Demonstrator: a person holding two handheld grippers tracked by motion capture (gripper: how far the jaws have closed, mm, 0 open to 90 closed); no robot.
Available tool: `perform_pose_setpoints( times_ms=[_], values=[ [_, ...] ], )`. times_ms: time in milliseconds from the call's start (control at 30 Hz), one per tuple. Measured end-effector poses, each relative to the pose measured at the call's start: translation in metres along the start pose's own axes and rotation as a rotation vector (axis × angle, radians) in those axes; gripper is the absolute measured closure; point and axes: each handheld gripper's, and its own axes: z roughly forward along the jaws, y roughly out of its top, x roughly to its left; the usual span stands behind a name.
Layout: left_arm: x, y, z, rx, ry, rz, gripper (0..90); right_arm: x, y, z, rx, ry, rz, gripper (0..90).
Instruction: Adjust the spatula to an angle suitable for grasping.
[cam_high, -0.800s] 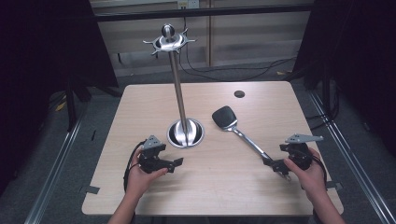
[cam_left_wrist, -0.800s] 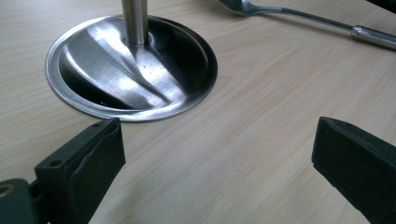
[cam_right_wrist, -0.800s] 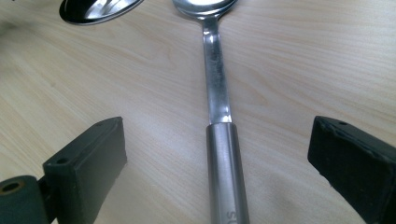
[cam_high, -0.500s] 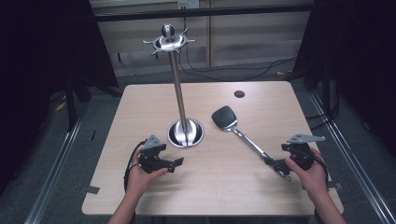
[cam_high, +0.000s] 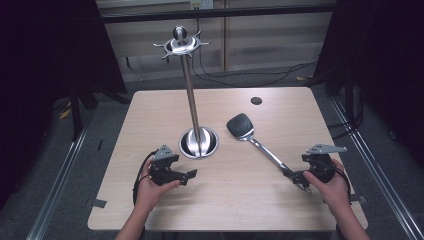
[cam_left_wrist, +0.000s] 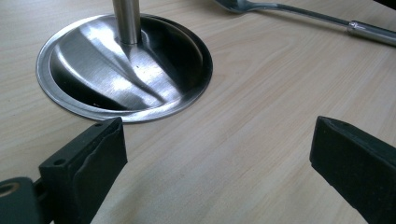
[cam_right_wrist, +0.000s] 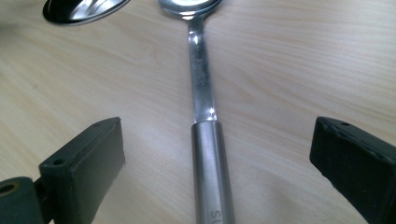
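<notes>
My right tool (cam_high: 298, 178) straddles the spatula (cam_high: 257, 145) handle, jaws wide, ready to clamp; left tool (cam_high: 186, 174) idles agape at the stand's (cam_high: 199, 142) seven o'clock.

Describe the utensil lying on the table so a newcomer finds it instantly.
On the wooden table, look right of the tall steel stand. The spatula lies flat there, dark head toward the stand, metal handle running to the right claw, whose open jaws straddle it.
</notes>
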Motion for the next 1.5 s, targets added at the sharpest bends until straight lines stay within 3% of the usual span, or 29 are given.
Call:
perform_pose_setpoints(
  times_ms=[100,200,300,333,367,400,433,500,567,600,633,800,900,1167,1200,1267,1367,1500],
  values=[
    [0.0,-0.002,0.001,0.009,0.0,0.006,3.8,-0.003,0.0,-0.001,-0.012,-0.024,0.034,3.0],
    [0.0,-0.002,0.0,-0.005,-0.002,-0.007,4.0,-0.003,0.0,-0.004,-0.013,-0.054,0.018,4.9],
    [0.0,0.002,-0.004,-0.017,0.014,0.002,4.6,-0.005,-0.001,-0.004,-0.018,-0.06,-0.004,24.9],
    [0.0,0.002,-0.004,-0.017,0.014,0.002,4.6,-0.005,-0.001,-0.004,-0.018,-0.06,-0.004,24.9],
    [0.001,0.003,-0.005,-0.021,0.011,-0.006,4.7,-0.006,-0.002,-0.005,-0.016,-0.065,-0.011,39.3],
    [0.001,0.004,-0.007,-0.027,0.012,0.003,4.7,-0.006,-0.002,-0.005,-0.016,-0.065,-0.011,39.3],
    [0.0,0.005,-0.008,-0.026,0.014,0.013,4.7,-0.007,-0.003,-0.005,-0.003,-0.068,-0.029,58.6],
    [0.0,0.006,-0.009,-0.034,0.018,0.007,5.2,-0.008,-0.004,-0.004,-0.001,-0.062,-0.024,71.6],
    [0.0,0.007,-0.009,-0.038,0.025,0.004,5.3,-0.011,-0.006,-0.001,0.012,-0.046,-0.017,83.2],
    [0.0,0.007,-0.009,-0.038,0.025,0.004,5.5,-0.011,-0.006,-0.001,0.012,-0.046,-0.017,83.2],
    [0.001,0.006,-0.01,-0.025,0.026,0.024,5.6,-0.012,-0.008,0.0,0.036,-0.046,-0.031,89.7],
    [0.005,0.006,-0.012,-0.031,0.027,0.017,5.6,-0.013,-0.007,0.002,0.047,-0.051,-0.027,90.0],
    [0.006,0.004,-0.012,-0.014,0.046,0.023,5.6,-0.013,-0.009,0.006,0.087,-0.043,-0.028,90.0],
    [0.007,0.003,-0.013,-0.027,0.047,0.005,5.6,-0.003,-0.013,0.008,0.13,-0.043,-0.05,90.0],
    [0.007,0.003,-0.014,-0.008,0.058,0.031,5.6,-0.003,-0.013,0.009,0.129,-0.036,-0.056,90.0],
    [0.007,0.004,-0.014,0.0,0.061,0.044,5.6,0.003,-0.013,0.01,0.128,-0.031,-0.068,90.0],
    [0.008,0.003,-0.015,-0.018,0.06,0.016,5.6,0.008,-0.014,0.014,0.138,-0.017,-0.077,90.0],
    [0.006,0.003,-0.017,-0.021,0.062,0.014,5.7,0.016,-0.012,0.017,0.142,0.0,-0.09,90.0]
  ],
)
